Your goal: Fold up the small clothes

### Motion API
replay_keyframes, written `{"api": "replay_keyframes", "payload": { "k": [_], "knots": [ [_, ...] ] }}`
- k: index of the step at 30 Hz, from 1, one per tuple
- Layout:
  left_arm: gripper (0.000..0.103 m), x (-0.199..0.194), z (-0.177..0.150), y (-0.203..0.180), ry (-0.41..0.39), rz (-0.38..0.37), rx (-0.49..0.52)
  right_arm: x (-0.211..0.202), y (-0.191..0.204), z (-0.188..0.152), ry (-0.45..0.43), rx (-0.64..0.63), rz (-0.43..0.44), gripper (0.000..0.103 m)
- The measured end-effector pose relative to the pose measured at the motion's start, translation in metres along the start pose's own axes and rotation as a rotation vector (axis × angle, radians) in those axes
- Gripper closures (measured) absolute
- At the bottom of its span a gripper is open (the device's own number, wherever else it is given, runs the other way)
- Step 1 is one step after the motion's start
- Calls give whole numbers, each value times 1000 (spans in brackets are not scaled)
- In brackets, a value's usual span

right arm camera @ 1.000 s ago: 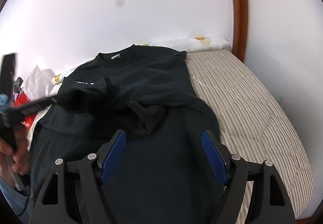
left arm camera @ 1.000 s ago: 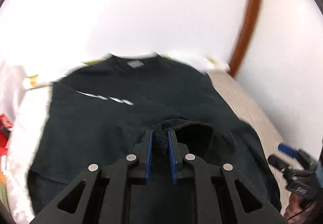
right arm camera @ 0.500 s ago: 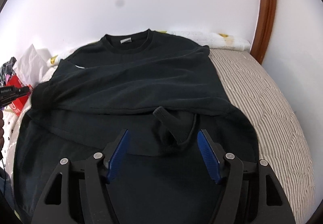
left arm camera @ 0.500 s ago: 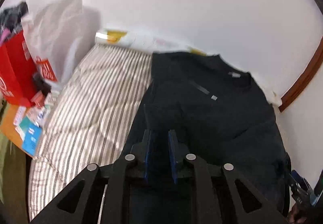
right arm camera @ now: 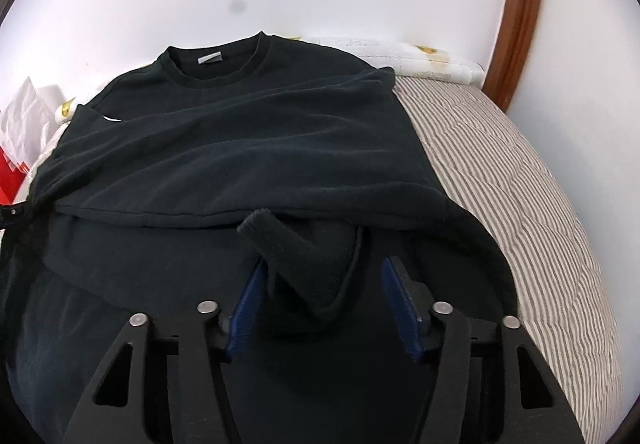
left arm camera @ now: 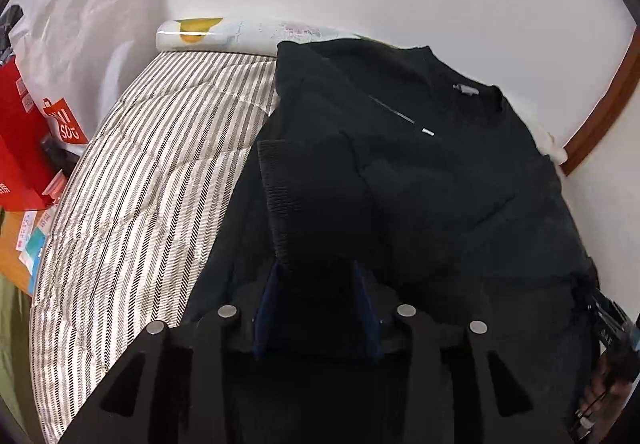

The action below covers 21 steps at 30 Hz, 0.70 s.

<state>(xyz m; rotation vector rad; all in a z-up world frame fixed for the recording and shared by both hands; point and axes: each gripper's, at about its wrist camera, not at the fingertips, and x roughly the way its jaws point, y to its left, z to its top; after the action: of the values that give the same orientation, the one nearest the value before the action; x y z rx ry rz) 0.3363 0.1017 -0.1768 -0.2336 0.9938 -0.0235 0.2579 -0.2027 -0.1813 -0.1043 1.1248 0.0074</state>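
Black garment: a black sweatshirt (right arm camera: pixel 248 147) lies spread on the striped bed (left arm camera: pixel 140 179), collar toward the wall, both sleeves brought in over the body.
Step in hand: by the look of it, letting go of the left sleeve cuff (left arm camera: pixel 280 179) where it now lies on the chest, and picking up the right sleeve cuff (right arm camera: pixel 288 248) bunched near the middle.
Doing it well: the left side should lift straight away so the ribbed cuff stays flat; the right side should catch the cuff's ribbing only, not the body cloth under it, then draw the sleeve smooth and parallel to the side seam.
Left gripper (left arm camera: pixel 316 308): fingers partly apart and just been opening; the sleeve runs between them, but the pads do not appear to press it.
Right gripper (right arm camera: pixel 324 304): fingers partly open and just been closing, straddling the crumpled cuff without pinching it yet.
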Motion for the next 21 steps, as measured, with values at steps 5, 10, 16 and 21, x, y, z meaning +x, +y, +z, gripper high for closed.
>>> {"api": "replay_keyframes", "payload": {
  "k": [5, 10, 16, 21],
  "knots": [
    [67, 4, 0, 2, 23, 3, -9, 0, -35, 0, -36, 160, 91, 87],
    [67, 6, 1, -4, 32, 31, 14, 5, -65, -12, 32, 309, 164, 71],
    [61, -5, -2, -10, 3, -7, 62, -24, -50, -11, -26, 166, 53, 67],
    [48, -14, 0, -5, -39, -70, 25, -27, -46, -12, -50, 121, 30, 67]
  ]
}}
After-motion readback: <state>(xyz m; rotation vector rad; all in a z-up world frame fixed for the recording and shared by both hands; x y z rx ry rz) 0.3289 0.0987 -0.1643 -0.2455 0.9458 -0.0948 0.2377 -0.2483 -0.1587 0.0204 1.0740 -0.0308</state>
